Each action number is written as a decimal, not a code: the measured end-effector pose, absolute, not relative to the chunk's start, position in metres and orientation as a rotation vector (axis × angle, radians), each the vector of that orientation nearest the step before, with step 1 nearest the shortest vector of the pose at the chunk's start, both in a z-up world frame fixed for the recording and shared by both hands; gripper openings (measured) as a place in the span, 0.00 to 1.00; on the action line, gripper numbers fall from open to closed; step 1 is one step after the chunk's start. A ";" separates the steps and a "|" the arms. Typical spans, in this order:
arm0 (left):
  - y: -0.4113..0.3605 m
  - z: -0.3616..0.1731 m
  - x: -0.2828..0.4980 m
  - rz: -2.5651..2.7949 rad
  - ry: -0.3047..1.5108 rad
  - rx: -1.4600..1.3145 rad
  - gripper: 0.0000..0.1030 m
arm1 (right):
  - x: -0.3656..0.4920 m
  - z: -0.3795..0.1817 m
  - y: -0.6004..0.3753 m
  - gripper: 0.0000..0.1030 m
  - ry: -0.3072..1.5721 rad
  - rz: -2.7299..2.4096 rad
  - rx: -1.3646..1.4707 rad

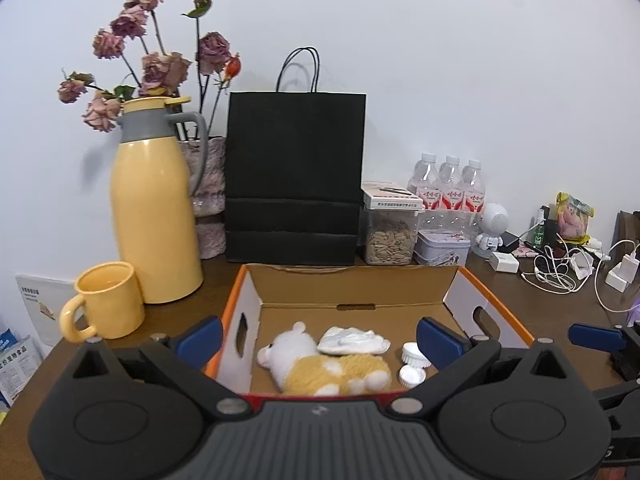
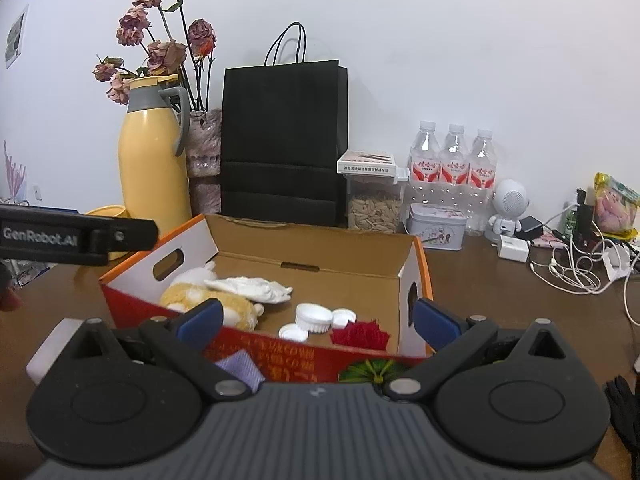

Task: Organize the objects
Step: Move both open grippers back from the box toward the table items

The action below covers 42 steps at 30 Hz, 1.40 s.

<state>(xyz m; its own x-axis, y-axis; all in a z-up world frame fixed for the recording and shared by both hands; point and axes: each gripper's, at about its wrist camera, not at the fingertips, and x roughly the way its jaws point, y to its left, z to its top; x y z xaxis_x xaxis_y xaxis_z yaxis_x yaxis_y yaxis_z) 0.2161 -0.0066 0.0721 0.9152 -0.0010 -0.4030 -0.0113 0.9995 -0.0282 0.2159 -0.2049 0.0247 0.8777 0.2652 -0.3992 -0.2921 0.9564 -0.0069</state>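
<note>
An open cardboard box (image 1: 352,284) with orange edges stands on the brown table. Inside lie a yellow and white plush toy (image 1: 324,364), a white cloth (image 1: 354,340) and white plastic caps (image 1: 414,364). The right wrist view shows the same box (image 2: 316,248), the plush (image 2: 212,300), cloth (image 2: 248,288), caps (image 2: 316,318) and a red flower (image 2: 360,334). My left gripper (image 1: 320,338) is open and empty above the box's near side. My right gripper (image 2: 318,320) is open and empty at the box's near wall. A small purple cloth (image 2: 240,368) lies before the box.
A yellow thermos (image 1: 154,208), yellow mug (image 1: 106,300), vase of dried roses (image 1: 208,200) and black paper bag (image 1: 294,184) stand behind the box. To the right are a seed jar (image 1: 390,228), tin (image 1: 442,246), water bottles (image 1: 450,188), a white robot figure (image 1: 492,230) and chargers with cables (image 1: 560,272).
</note>
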 end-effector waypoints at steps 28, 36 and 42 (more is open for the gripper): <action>0.066 0.043 0.117 0.122 0.479 -0.023 1.00 | 0.125 -0.003 -0.224 1.00 0.498 0.255 -0.066; 0.073 0.023 0.122 0.121 0.538 -0.036 1.00 | 0.128 -0.018 -0.231 1.00 0.541 0.222 -0.051; 0.070 0.010 0.141 0.130 0.586 -0.050 1.00 | 0.144 -0.025 -0.228 1.00 0.570 0.213 -0.035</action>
